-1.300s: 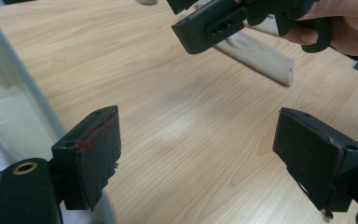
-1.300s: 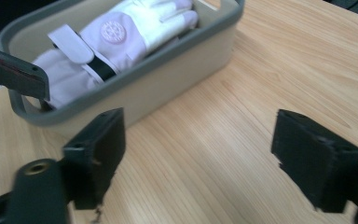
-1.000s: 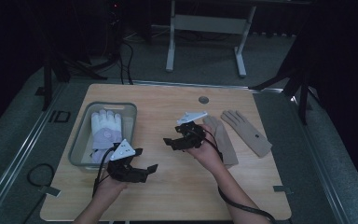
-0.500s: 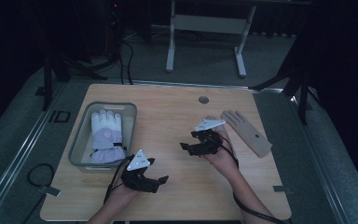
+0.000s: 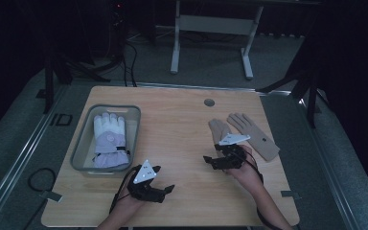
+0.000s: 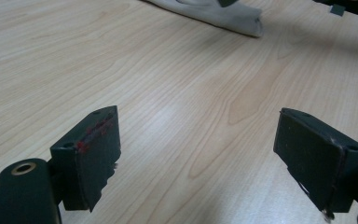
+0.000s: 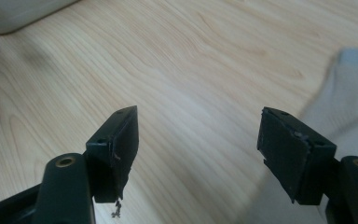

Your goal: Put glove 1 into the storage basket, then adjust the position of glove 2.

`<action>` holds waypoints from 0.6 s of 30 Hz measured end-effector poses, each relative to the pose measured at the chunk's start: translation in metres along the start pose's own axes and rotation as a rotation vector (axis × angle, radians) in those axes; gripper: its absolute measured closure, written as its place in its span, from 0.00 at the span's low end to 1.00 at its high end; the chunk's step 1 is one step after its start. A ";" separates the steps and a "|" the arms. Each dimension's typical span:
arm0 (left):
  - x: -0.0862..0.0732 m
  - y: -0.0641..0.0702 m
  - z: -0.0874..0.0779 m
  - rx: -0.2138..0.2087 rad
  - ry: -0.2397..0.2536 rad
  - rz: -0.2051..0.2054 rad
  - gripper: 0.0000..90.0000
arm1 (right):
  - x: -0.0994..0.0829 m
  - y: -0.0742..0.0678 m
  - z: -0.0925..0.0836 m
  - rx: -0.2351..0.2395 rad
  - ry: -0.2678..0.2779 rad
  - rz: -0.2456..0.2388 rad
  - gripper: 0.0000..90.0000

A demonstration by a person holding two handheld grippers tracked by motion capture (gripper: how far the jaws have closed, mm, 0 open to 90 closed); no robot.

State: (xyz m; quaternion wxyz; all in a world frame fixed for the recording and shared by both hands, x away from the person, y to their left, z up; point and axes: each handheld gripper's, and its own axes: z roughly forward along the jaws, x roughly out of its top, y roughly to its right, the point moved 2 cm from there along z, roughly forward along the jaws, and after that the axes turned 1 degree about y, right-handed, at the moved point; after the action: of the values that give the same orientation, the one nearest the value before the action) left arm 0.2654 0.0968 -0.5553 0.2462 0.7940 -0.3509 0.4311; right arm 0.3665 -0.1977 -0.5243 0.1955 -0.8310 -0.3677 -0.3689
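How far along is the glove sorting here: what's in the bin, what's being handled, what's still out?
Done: one white glove lies in the grey bin. In hand: nothing; the left gripper and right gripper are both open and empty, the right beside the tan gloves. Left: both tan gloves lie on the table, probably next for the bin.

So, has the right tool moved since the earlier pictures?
Yes. In the high view the right tool has shifted rightward and toward the near edge, away from the grey bin, and now sits beside the tan gloves.
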 end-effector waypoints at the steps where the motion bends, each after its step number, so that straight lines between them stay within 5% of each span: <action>1: -0.001 -0.001 0.000 -0.003 0.002 -0.002 0.17 | -0.003 0.002 -0.003 -0.004 0.007 0.004 0.34; 9: -0.002 0.000 0.001 -0.020 0.026 -0.008 0.17 | -0.022 0.021 -0.020 -0.039 0.015 0.039 0.37; 18: -0.002 0.006 0.005 -0.040 0.017 -0.009 0.16 | -0.015 0.048 -0.028 -0.081 0.056 0.058 0.41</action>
State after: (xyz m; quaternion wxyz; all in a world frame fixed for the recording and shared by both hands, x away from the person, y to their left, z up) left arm 0.2626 0.0908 -0.5593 0.2666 0.7868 -0.3539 0.4296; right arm 0.3829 -0.2531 -0.5203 0.1824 -0.8379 -0.3227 -0.4007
